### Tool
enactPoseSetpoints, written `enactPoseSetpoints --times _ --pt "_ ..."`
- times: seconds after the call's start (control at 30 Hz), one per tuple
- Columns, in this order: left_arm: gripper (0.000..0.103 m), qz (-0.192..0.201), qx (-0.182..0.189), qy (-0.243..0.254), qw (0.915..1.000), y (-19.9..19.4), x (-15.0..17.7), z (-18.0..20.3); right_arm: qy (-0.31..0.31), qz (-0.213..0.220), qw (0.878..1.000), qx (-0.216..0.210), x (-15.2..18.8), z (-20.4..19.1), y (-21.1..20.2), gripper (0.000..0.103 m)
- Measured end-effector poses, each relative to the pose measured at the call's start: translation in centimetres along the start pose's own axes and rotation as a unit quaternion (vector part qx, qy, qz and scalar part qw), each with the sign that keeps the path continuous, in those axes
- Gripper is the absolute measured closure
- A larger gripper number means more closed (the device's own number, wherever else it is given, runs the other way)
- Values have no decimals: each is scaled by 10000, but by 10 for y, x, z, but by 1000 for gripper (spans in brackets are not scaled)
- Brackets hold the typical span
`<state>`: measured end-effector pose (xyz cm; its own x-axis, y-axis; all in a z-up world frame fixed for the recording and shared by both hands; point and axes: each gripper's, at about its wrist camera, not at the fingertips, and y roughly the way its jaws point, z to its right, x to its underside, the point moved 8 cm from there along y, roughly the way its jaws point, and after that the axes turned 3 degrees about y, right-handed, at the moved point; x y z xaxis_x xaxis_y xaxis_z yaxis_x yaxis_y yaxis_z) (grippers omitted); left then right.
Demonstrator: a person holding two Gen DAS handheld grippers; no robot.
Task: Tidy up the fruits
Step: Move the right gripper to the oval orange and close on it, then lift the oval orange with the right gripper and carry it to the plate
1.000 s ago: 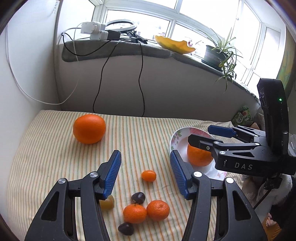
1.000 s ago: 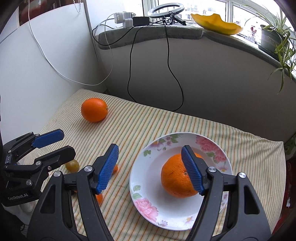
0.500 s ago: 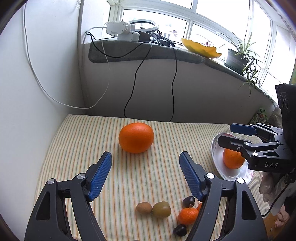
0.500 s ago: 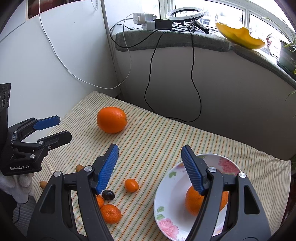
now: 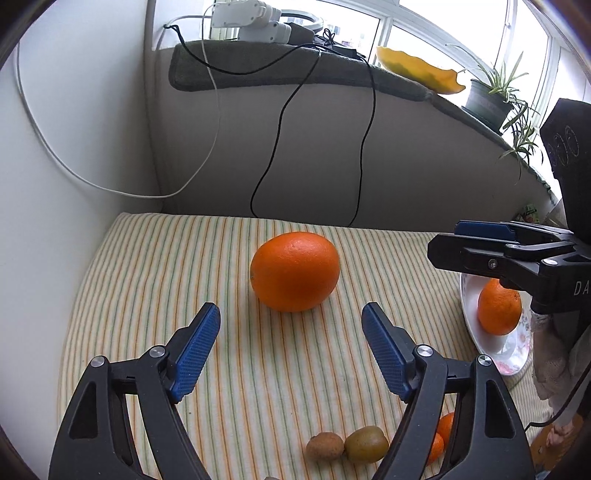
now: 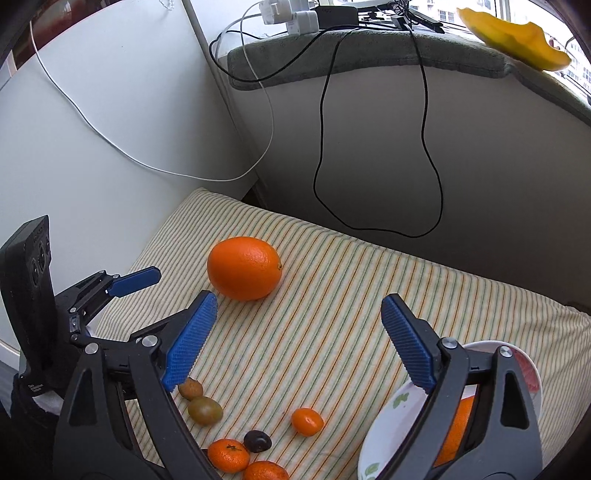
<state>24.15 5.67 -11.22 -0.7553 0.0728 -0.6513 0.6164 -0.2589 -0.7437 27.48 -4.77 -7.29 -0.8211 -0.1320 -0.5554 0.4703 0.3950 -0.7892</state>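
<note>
A large orange [image 5: 294, 271] lies on the striped cloth [image 5: 147, 280], just ahead of my open, empty left gripper [image 5: 290, 325]; it also shows in the right wrist view [image 6: 244, 267]. A flowered white plate [image 5: 491, 343] at the right holds a second orange [image 5: 498, 312]. My right gripper [image 6: 299, 317] is open and empty, above the cloth left of the plate [image 6: 388, 435]. Small fruits lie near me: two kiwis [image 5: 347, 443], a kumquat [image 6: 307, 421], a dark plum [image 6: 257, 441] and tangerines [image 6: 228, 455].
A grey wall and sill [image 5: 295, 74] bound the far side, with cables [image 5: 273, 147] hanging down, a power strip [image 5: 255, 22], a yellow dish [image 5: 417, 74] and a potted plant [image 5: 491, 103]. A white wall [image 5: 55, 184] bounds the left.
Both grippers have drawn back from the plate and turned left. The left gripper has come closer to the large orange. The right gripper no longer straddles the plated orange.
</note>
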Motion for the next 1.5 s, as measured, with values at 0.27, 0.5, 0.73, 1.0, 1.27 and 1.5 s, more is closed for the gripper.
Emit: enactPoseSetpoints --times 0.27,0.5,0.73,1.0,1.27,1.5 --pt "24 -27 353 -262 9990 17 -6 -1 256 -332 9987 -274 -9 -6 38 11" --pt "23 -93 561 -462 9973 30 -12 -6 556 -649 9945 -603 -13 -14 73 11" --pt "23 -172 662 -502 9964 42 -12 -5 779 -838 9901 -813 -12 -21 98 13" --pt "23 -165 632 -465 9968 48 -13 -2 777 -885 9886 -935 -13 -32 109 20" --pt "30 -176 476 -401 9979 48 -9 -2 1011 -1009 9803 -1366 -14 -37 116 33" --pt "36 -133 372 -382 9985 44 -5 -3 1028 -987 9802 -1374 -11 -41 115 34"
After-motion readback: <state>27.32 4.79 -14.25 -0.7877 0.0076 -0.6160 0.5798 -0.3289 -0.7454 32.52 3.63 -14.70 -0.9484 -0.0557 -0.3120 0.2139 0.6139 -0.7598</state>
